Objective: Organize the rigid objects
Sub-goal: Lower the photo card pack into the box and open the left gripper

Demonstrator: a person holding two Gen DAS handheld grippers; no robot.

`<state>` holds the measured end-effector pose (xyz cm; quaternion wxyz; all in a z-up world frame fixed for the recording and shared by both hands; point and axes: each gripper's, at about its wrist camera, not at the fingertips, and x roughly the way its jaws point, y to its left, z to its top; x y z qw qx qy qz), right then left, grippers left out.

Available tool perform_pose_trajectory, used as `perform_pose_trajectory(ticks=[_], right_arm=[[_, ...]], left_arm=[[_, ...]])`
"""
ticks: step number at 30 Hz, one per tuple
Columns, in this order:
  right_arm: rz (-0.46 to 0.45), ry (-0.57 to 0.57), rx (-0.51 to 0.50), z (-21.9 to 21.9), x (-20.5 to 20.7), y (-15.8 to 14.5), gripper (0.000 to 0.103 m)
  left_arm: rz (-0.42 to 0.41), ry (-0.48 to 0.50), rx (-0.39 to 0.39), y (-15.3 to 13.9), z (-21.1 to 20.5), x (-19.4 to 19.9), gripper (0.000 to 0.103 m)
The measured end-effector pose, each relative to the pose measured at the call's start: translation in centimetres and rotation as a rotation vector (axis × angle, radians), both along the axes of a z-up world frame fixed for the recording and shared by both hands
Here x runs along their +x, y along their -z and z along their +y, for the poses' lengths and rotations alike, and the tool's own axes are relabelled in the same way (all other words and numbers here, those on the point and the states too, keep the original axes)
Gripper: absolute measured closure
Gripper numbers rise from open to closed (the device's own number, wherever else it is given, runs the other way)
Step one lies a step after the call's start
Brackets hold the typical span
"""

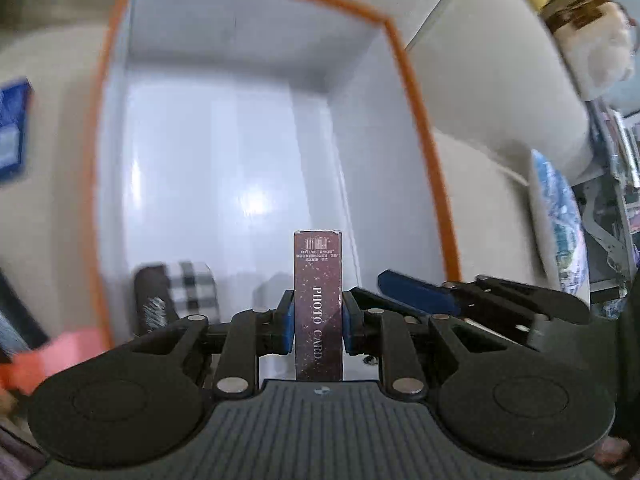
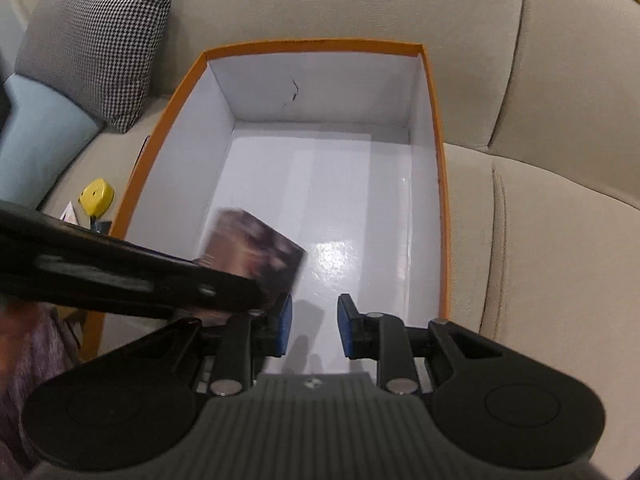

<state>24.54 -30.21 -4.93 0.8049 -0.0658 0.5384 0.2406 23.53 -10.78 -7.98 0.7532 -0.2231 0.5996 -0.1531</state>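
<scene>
Setting: Beige sofa cushions are carrying everything here, with no desk anywhere; a white box with an orange rim is sitting open on the seat.

Left wrist view, tool: left tool is clamping its blue pads on a slim maroon card box lettered PHOTO CARD.

Left wrist view, long axis: card box is standing lengthwise along the fingers, its far end poking out beyond the pads toward the box floor.

Left wrist view, target: orange rim is framing the whole view, so the card box is hanging over the opening, not resting on the floor as far as I can judge.

Left wrist view, already inside: a black-and-white checked item is lying beside a dark one in the near left corner; what they are is too blurred to tell.

Left wrist view, other tool: right tool is showing at the right, close beside the left one.

Right wrist view, tool: right tool is holding nothing, its pads standing a narrow gap apart with bare white floor between them.

Right wrist view, card box: the card box is blurring at the tip of the left tool, which is crossing in from the left edge over the near left part of the box.

Right wrist view, outside: a yellow item is lying on the sofa left of the box; a houndstooth cushion is leaning behind.

Coming move: down and forward from the left tool, into the free floor to the right of the checked item, seems the way; the left hand is the nearer, already carrying the load.
</scene>
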Motion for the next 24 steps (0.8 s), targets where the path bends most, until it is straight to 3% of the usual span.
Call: perform_pose_trajectory(ticks=[10, 12, 15, 19, 24], right_arm=[[-0.05, -0.137, -0.082, 0.7, -0.6, 1.5, 0.079], [-0.061, -0.147, -0.093, 0.8, -0.7, 1.5, 0.078], [-0.055, -0.148, -0.086, 0.6, -0.7, 1.4, 0.078], [-0.044, -0.136, -0.065, 0.7, -0.7, 1.4, 0.078], [-0.027, -0.127, -0.039, 1.4, -0.8, 1.3, 0.078]], left_arm=[[0.119, -0.031, 0.032, 4.9, -1.0, 0.7, 0.079], [0.125, -0.024, 0.041, 4.8, -1.2, 0.8, 0.079], [0.137, 0.002, 0.101, 4.5, -1.2, 1.0, 0.07], [0.08, 0.04, 0.181, 2.7, -1.3, 0.8, 0.063], [0.046, 0.063, 0.173, 1.1, -0.6, 0.4, 0.065]])
